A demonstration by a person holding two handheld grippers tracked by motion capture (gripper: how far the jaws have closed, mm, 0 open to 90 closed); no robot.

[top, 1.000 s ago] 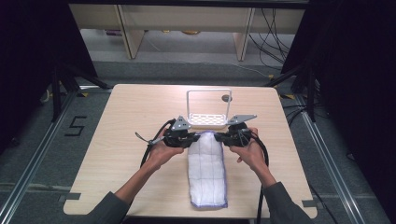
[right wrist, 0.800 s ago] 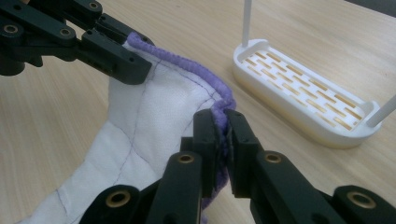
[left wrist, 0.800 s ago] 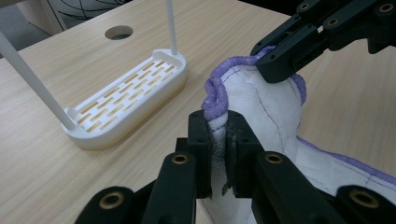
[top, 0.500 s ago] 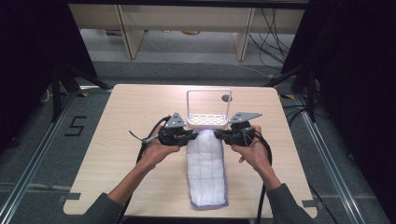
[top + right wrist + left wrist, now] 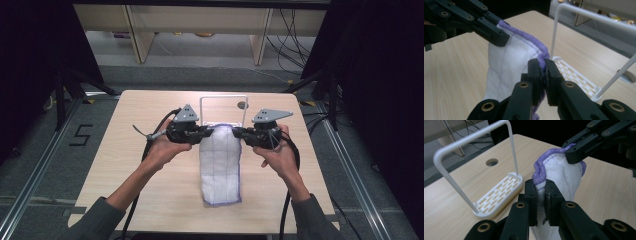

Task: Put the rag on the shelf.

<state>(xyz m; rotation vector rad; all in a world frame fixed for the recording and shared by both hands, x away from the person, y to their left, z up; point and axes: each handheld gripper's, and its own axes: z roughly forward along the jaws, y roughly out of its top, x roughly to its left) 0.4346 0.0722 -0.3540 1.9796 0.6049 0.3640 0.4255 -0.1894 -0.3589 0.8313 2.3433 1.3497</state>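
Observation:
A white quilted cloth with a purple hem (image 5: 220, 165) hangs by its far end between the two grippers, its near end resting on the table. My left gripper (image 5: 206, 131) is shut on the cloth's left corner (image 5: 541, 185), jaws pinching the purple hem. At the right corner (image 5: 542, 60), my right gripper (image 5: 237, 133) is shut on the hem as well. In the left gripper view the right gripper (image 5: 577, 152) grips the far corner; the right gripper view has the left gripper (image 5: 499, 37) doing the same. Both corners are lifted above the tabletop.
A white rack with a tall hoop handle and slotted base (image 5: 223, 109) stands just beyond the cloth, close behind both grippers (image 5: 499, 192) (image 5: 574, 72). A round hole (image 5: 242, 105) lies in the wooden table (image 5: 125, 150) behind it. Cables trail from both grippers toward the near edge.
Both grippers have risen with the cloth's far corners, lifting that end off the table so the cloth now hangs and its near end has drawn away from the front edge.

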